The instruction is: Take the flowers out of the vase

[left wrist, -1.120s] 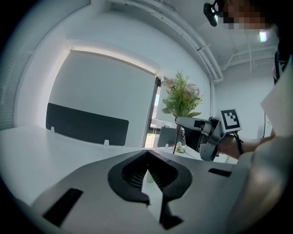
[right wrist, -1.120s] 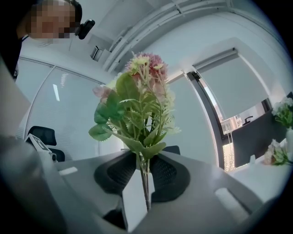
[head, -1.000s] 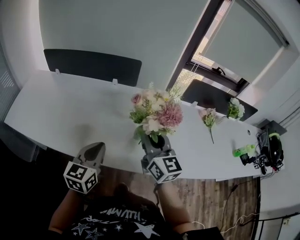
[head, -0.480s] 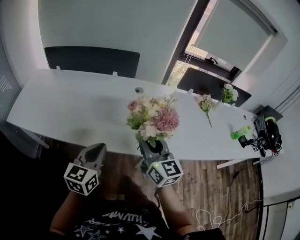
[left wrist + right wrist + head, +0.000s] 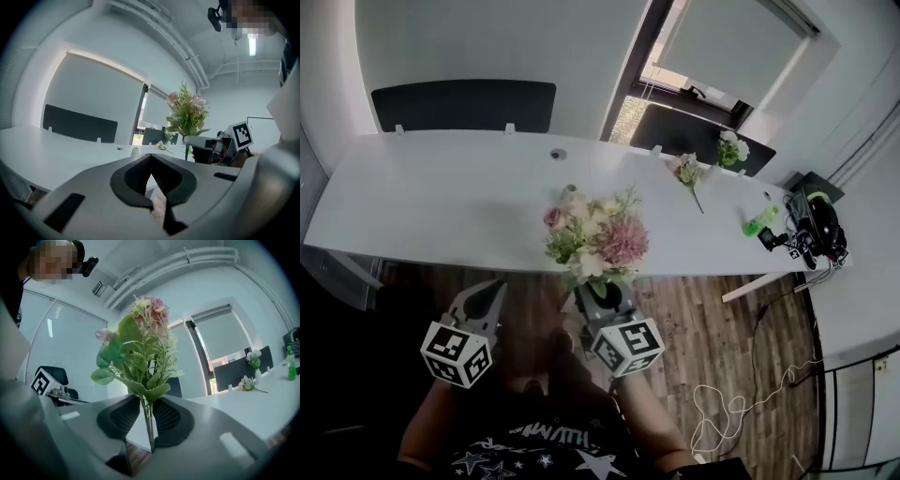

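A bunch of pink, cream and green flowers [image 5: 595, 239] stands upright in my right gripper [image 5: 602, 292], which is shut on its thin stems, over the near edge of the white table [image 5: 441, 197]. In the right gripper view the stems [image 5: 149, 425] run down between the dark pads and the flowers [image 5: 140, 348] rise above them. A small white vase [image 5: 569, 191] stands on the table just behind the bunch. My left gripper [image 5: 487, 292] hangs to the left over the wooden floor, shut and holding nothing; its view [image 5: 150, 157] shows the flowers [image 5: 187, 112] off to its right.
A loose flower stem [image 5: 687, 172] lies on the table at the far right, next to a second small vase of white flowers [image 5: 731, 148]. A green bottle [image 5: 757, 221] and black equipment [image 5: 811, 217] sit at the right end. Dark screens [image 5: 464, 105] line the far edge.
Both grippers have drawn back from the table toward the person. The flowers came along in the right gripper and now stand over the table's near edge.
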Motion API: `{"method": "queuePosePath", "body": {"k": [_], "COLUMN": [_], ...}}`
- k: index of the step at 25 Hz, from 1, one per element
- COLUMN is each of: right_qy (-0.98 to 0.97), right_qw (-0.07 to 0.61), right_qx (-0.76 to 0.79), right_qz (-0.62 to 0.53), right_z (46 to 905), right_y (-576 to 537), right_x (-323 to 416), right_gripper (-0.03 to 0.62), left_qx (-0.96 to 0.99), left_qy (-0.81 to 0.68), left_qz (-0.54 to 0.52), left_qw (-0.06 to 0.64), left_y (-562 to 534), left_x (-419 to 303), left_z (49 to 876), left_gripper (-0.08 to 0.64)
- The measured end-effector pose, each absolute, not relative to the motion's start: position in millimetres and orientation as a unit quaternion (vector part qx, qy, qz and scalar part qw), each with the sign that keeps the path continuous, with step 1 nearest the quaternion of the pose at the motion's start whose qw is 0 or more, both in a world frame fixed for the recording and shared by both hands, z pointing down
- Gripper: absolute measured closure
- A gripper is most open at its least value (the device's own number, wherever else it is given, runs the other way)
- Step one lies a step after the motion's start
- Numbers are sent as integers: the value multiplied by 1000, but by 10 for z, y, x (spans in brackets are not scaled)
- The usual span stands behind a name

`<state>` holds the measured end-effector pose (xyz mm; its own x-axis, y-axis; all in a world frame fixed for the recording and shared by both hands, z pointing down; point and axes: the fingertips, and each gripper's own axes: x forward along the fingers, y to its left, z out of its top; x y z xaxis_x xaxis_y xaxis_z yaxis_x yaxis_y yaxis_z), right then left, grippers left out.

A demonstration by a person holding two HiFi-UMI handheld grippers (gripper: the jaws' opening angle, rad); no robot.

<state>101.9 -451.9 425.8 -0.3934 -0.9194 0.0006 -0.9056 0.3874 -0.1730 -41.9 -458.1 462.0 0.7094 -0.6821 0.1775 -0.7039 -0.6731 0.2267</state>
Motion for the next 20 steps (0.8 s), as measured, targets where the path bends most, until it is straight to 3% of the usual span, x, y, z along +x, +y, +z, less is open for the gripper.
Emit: {"method": "queuePosePath", "body": {"k": [20], "right_qy": [828], "right_qw": [66], "right_qx": [-551], "right_qz": [-85], "right_z": [4338], "right_y": [-3458], "right_x": [1452], "right_gripper": [511], "left_qx": [925], "left_qy": [-355], "left_qz": [48], "left_qw": [123], "left_y": [-3626], "left_x": [235], "left_z": [4510], "left_gripper": [552]}}
